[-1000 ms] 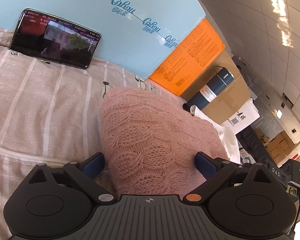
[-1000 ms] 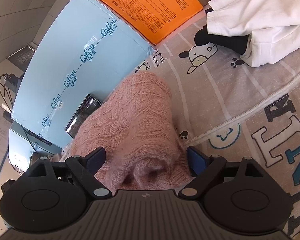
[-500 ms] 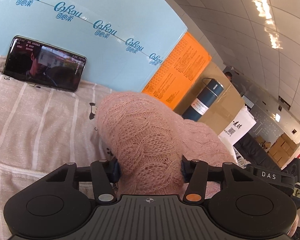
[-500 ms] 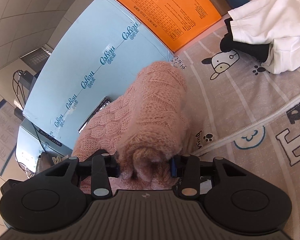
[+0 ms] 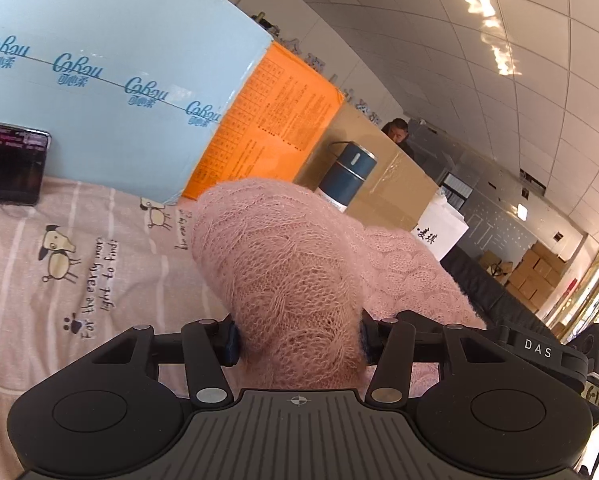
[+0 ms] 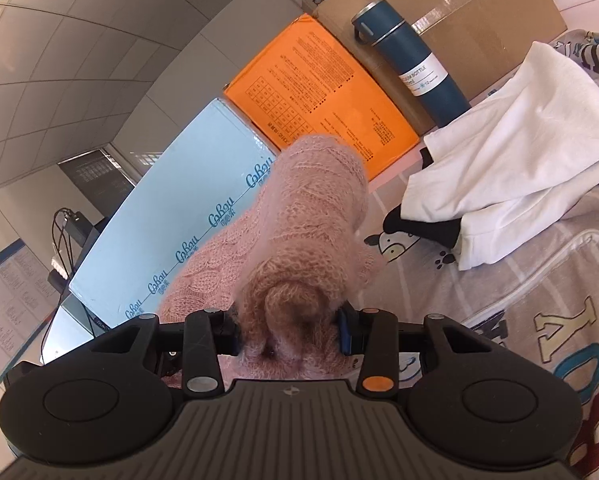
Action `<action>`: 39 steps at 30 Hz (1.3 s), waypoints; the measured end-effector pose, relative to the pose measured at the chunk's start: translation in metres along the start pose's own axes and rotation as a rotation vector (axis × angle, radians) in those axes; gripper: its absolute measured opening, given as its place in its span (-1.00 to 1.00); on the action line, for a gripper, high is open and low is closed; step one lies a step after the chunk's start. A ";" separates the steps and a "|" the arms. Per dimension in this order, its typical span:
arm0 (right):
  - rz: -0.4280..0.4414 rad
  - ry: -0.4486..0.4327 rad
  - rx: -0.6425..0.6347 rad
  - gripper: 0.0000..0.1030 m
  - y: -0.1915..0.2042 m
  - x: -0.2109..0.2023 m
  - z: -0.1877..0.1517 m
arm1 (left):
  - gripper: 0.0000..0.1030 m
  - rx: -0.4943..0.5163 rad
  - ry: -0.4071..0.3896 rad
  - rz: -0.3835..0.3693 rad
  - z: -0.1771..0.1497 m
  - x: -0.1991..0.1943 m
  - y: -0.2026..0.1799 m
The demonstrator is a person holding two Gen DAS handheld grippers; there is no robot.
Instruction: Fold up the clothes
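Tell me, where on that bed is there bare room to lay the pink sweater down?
The striped sheet left of the pink sweater, in front of the light-blue box, lies bare. To the right it is crowded: white garment, blue flask, orange box.

A second ago both sets of jaws stand wide apart around the pink knit sweater (image 5: 295, 280); now the left gripper (image 5: 297, 340) and the right gripper (image 6: 289, 332) are each clamped on a bunched fold of it. The knit is raised off the printed bed sheet (image 5: 79, 272) and hangs between them. Both views tilt upward, showing more ceiling, and the phone (image 5: 9, 168) slides to the left edge.
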State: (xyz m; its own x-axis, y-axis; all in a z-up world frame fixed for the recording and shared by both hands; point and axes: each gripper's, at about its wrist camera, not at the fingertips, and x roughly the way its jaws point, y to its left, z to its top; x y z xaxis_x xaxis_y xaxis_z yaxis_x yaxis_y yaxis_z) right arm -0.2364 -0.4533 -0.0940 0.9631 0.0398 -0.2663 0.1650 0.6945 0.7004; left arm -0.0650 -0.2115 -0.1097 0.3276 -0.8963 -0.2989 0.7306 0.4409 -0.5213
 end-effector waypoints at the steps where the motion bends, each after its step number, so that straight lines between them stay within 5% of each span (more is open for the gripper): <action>1: -0.007 -0.023 0.006 -0.26 -0.006 -0.007 0.006 | -0.04 0.021 -0.002 -0.013 0.001 0.008 -0.010; 13: -0.133 -0.293 -0.001 -0.26 -0.056 -0.046 0.081 | -0.04 0.094 -0.024 -0.114 0.015 0.112 -0.079; 23: -0.246 -0.407 -0.002 -0.26 -0.111 -0.030 0.110 | -0.04 0.133 -0.007 -0.114 0.008 0.195 -0.099; 29: -0.423 -0.390 -0.047 -0.25 -0.129 -0.017 0.107 | 0.01 0.159 0.043 -0.099 -0.010 0.226 -0.095; 33: -0.523 -0.383 -0.085 -0.07 -0.133 -0.007 0.102 | 0.37 0.191 0.070 -0.061 -0.013 0.226 -0.094; 36: -0.581 -0.385 -0.087 0.07 -0.139 -0.002 0.100 | 0.75 0.200 -0.001 -0.032 -0.009 0.216 -0.091; 39: -0.627 -0.385 -0.100 0.22 -0.139 0.001 0.097 | 0.85 0.238 -0.050 0.025 -0.007 0.210 -0.088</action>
State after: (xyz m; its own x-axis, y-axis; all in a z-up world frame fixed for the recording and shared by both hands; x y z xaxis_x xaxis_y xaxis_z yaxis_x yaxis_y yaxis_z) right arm -0.2381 -0.6195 -0.1273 0.7040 -0.6276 -0.3325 0.7059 0.5672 0.4242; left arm -0.0646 -0.4385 -0.1323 0.3722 -0.8893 -0.2658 0.8406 0.4444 -0.3096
